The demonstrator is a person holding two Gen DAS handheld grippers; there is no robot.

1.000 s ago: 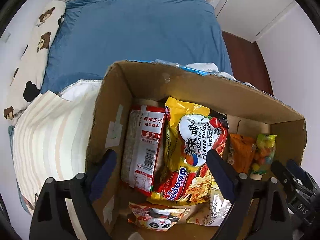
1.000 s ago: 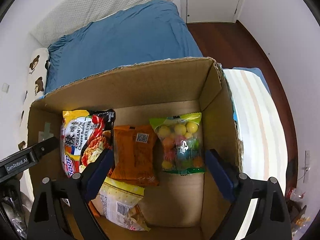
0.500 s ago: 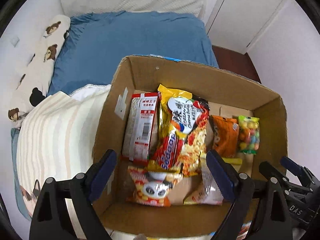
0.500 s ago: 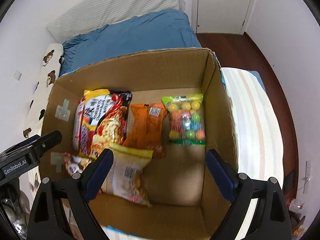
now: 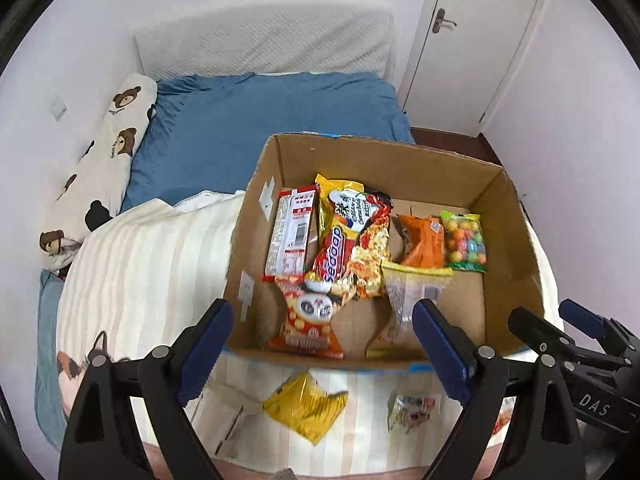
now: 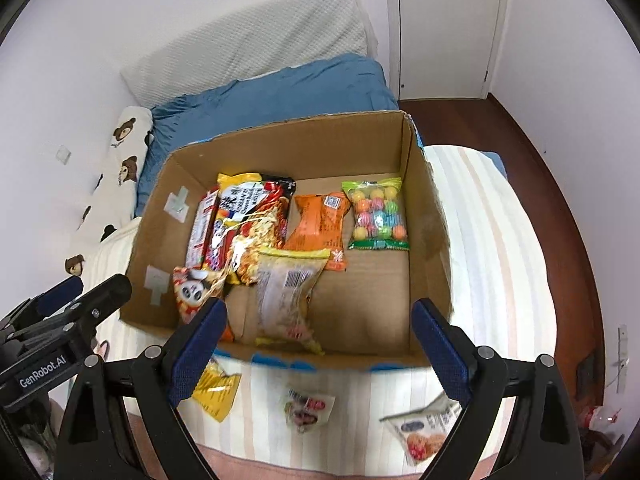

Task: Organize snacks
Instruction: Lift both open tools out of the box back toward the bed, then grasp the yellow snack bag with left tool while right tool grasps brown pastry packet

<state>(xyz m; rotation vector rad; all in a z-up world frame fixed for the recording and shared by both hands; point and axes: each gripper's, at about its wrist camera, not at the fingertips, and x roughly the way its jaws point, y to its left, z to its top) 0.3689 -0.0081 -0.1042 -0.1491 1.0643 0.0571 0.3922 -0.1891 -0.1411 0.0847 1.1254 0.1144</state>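
An open cardboard box (image 5: 400, 156) (image 6: 288, 148) stands on the striped blanket and holds several snack packs: a noodle pack (image 5: 352, 232), an orange pack (image 6: 320, 224), a candy-ball bag (image 6: 376, 216) and a panda pack (image 5: 312, 320). Loose on the blanket in front of it lie a yellow packet (image 5: 306, 404) (image 6: 216, 392), a small clear packet (image 5: 408, 408) (image 6: 306, 406) and a cookie packet (image 6: 428, 428). My left gripper (image 5: 320, 344) and my right gripper (image 6: 316, 344) are both open and empty, held above the box's near edge.
The striped blanket (image 5: 152, 264) covers the bed's near end; a blue quilt (image 5: 260, 116) and a bear-print pillow (image 5: 104, 160) lie beyond. A white door (image 6: 440, 20) and dark wood floor (image 6: 540, 184) are at the right.
Both grippers have pulled back and up from the box. The box now looks smaller, and the loose packets in front of it have come into view.
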